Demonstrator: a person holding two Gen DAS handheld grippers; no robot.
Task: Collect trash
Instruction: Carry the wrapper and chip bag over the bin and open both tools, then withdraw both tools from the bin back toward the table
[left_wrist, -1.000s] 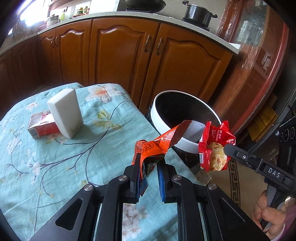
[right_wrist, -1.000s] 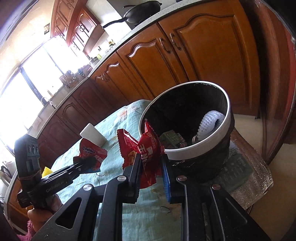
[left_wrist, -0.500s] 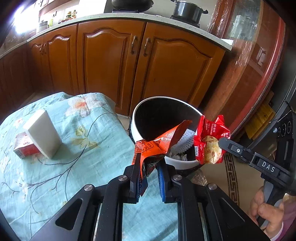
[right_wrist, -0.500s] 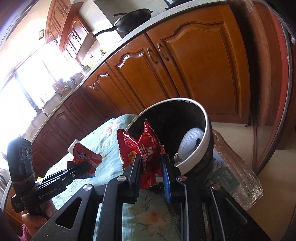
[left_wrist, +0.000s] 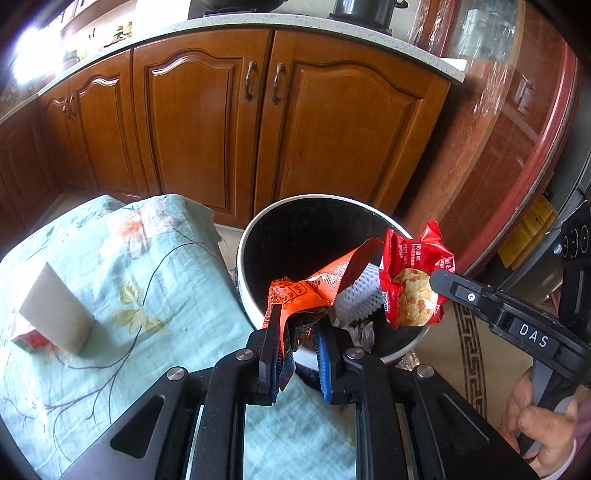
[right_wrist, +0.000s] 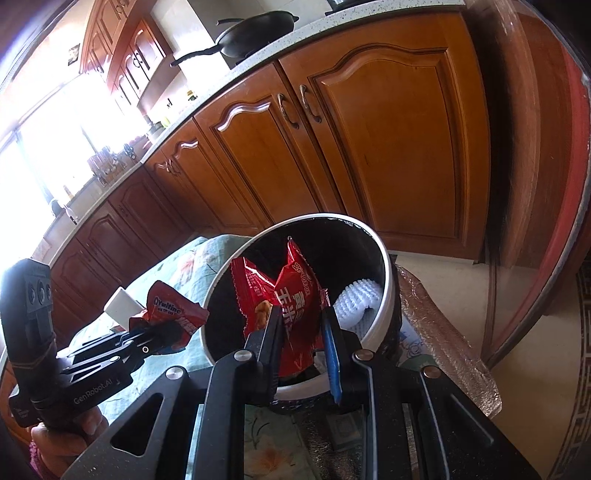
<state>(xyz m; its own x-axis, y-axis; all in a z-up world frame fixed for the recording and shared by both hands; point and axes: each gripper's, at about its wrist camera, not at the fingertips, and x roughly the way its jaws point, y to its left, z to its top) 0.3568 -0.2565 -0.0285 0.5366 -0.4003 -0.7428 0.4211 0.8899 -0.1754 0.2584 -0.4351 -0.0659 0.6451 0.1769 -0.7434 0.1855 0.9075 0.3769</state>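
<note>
My left gripper is shut on a crumpled orange wrapper, held over the near rim of the white-rimmed black trash bin. In the right wrist view that wrapper and the left gripper sit left of the bin. My right gripper is shut on a red snack packet above the bin's mouth. The left wrist view shows the red packet at the bin's right rim, pinched by the right gripper. White foam netting lies inside the bin.
A floral teal cloth covers the table left of the bin. A white block stands on it beside a small red carton. Wooden cabinet doors rise behind the bin. A hand grips the right tool.
Both grippers have carried their wrappers toward the bin; the bin now sits nearer and more central in both views. The white block has slid toward the left edge. Both grips are unchanged.
</note>
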